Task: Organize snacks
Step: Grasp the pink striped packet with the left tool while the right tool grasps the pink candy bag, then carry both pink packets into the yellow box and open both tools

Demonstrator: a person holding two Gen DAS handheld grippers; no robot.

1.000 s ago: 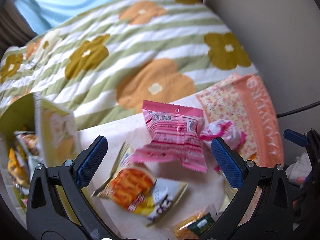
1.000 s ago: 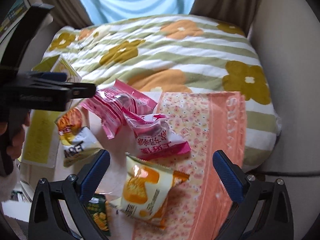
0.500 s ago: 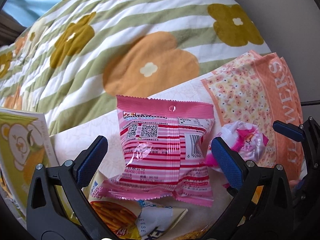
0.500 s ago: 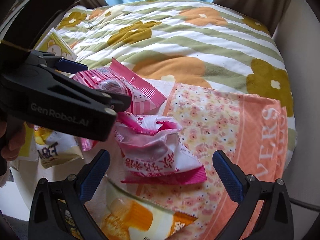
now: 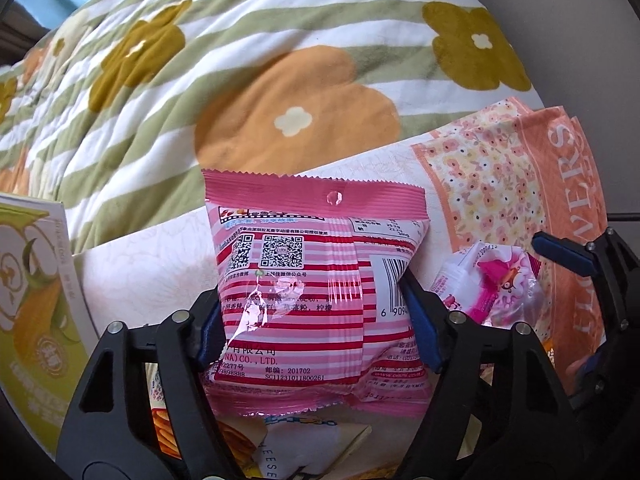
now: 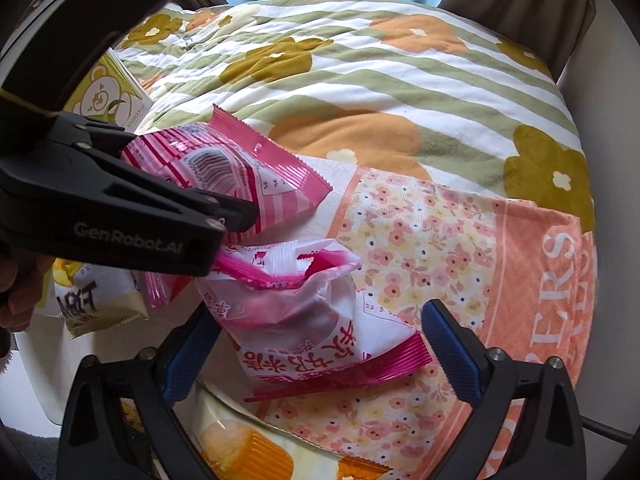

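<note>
With left gripper [image 5: 314, 334] just closing on pink bag [image 5: 316, 300], right gripper [image 6: 318, 350] still open around white bag [image 6: 304, 320], also closing: could slip or burst if squeezed.

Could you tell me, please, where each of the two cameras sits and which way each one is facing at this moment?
Left wrist: on the left tongs, looking steeply down at the striped pink packet that its jaws, which have just been closing, pinch.
Right wrist: on the right tongs, angled down at the white-and-pink packet between its open jaws, which have just been closing; a hand shows at the left edge.
Shared: both packets, each other's tongs, the floral towel, the flowered quilt.
</note>
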